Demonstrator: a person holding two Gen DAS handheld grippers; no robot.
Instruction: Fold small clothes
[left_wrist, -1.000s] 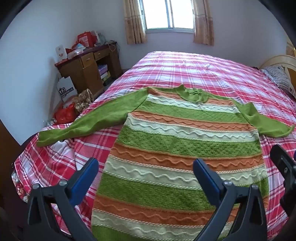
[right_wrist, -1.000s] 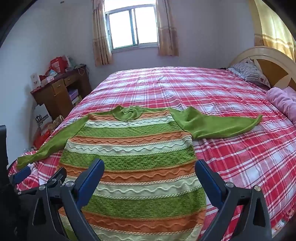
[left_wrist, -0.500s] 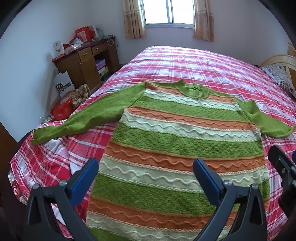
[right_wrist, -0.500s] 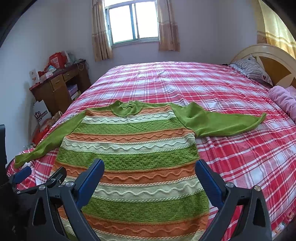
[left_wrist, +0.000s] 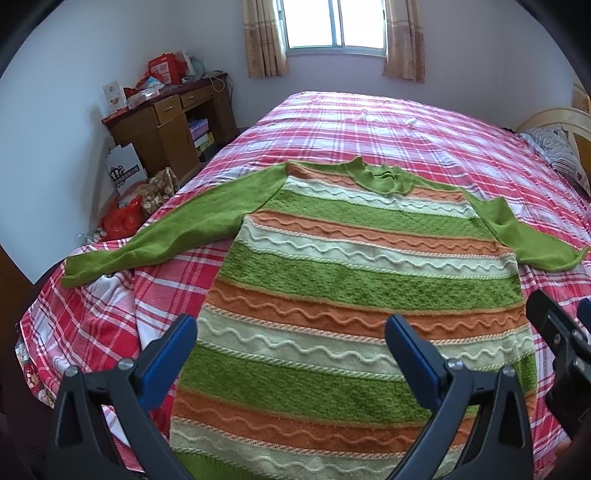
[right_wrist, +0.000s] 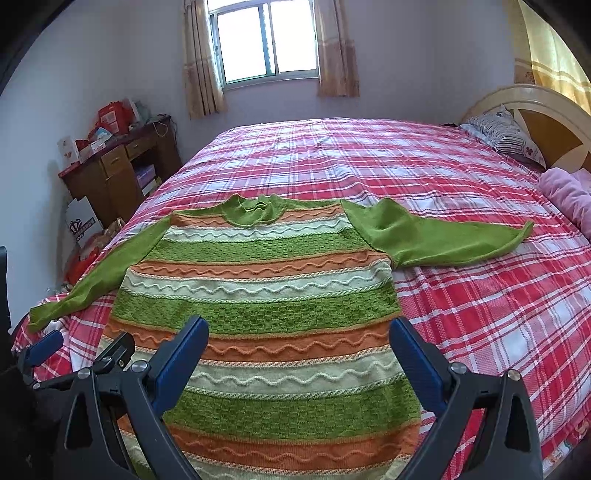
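- The striped sweater (right_wrist: 266, 310) lies flat on the plaid bed (right_wrist: 461, 295), neck toward the window, both green sleeves spread out to the sides.
- The left gripper (left_wrist: 291, 347) hovers above the lower part of the sweater, jaws wide apart, holding nothing.
- The right gripper (right_wrist: 297, 347) hovers beside it, also spread and empty.
- No fold is made yet, I think. A good first step is a sleeve: pinch the left sleeve (left_wrist: 155, 243) near its cuff, lift only a little, and lay it straight across the chest without dragging the body.

sweater (right_wrist: 266, 295): flat on bed (right_wrist: 480, 314) | right gripper (right_wrist: 297, 354): fingers apart, above hem
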